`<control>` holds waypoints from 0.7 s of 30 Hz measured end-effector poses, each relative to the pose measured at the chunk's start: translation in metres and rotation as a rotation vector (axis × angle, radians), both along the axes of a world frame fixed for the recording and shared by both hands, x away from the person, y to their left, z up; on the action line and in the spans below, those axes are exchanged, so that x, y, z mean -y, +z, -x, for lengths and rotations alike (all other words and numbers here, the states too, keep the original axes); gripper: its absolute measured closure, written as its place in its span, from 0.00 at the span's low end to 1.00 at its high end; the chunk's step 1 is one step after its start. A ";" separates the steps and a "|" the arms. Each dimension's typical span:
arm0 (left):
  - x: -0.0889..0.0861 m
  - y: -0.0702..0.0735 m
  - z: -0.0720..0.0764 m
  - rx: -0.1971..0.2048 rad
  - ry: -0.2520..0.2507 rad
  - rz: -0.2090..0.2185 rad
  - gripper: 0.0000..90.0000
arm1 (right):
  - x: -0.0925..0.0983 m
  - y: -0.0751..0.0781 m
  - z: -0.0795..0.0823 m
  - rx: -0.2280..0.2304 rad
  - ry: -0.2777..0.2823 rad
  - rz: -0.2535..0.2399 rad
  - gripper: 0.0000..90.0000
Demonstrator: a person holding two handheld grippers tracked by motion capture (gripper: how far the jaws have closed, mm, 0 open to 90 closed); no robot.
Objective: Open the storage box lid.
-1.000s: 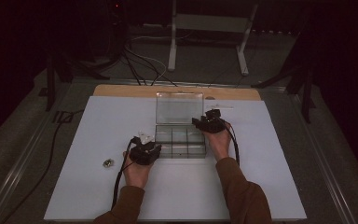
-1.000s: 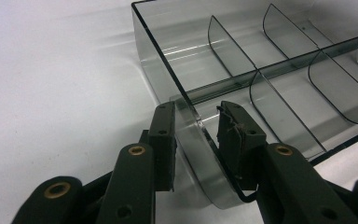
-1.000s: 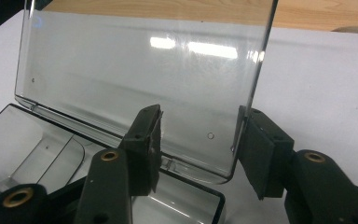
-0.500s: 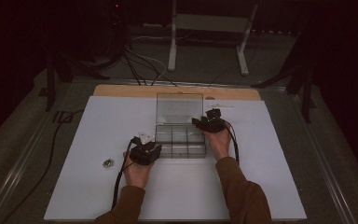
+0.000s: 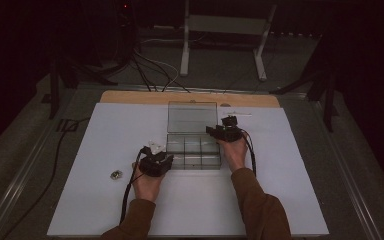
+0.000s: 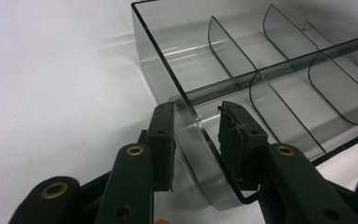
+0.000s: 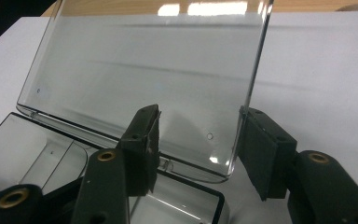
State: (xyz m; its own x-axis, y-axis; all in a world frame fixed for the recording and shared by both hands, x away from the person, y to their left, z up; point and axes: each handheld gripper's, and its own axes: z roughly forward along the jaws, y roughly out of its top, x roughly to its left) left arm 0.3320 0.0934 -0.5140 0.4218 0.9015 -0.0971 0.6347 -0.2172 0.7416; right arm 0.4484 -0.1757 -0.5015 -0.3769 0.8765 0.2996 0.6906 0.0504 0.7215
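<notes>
Between the jaws of the left gripper [image 6: 196,140] stands the near corner wall of the clear divided box [image 6: 261,65]; the jaws straddle it, and I cannot tell if the pads press on it. The right gripper [image 7: 198,149] has its jaws spread around the lower corner of the raised lid [image 7: 144,70], the right pad beside the lid's edge.

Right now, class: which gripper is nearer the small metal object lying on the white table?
Left. The left gripper sits at the box's front-left corner, just right of the small metal object; the right gripper is beyond, at the lid.
</notes>
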 end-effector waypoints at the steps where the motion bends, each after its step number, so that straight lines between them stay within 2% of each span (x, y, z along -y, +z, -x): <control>1: 0.000 0.000 0.000 0.000 0.000 0.001 0.76 | 0.000 0.000 0.000 -0.001 -0.005 0.002 0.54; 18: -0.001 0.000 0.000 -0.001 -0.005 0.001 0.76 | 0.000 -0.003 0.000 -0.040 -0.051 -0.034 0.52; 21: -0.001 0.000 -0.001 -0.001 -0.005 0.001 0.76 | -0.001 -0.003 0.000 -0.036 -0.054 -0.013 0.51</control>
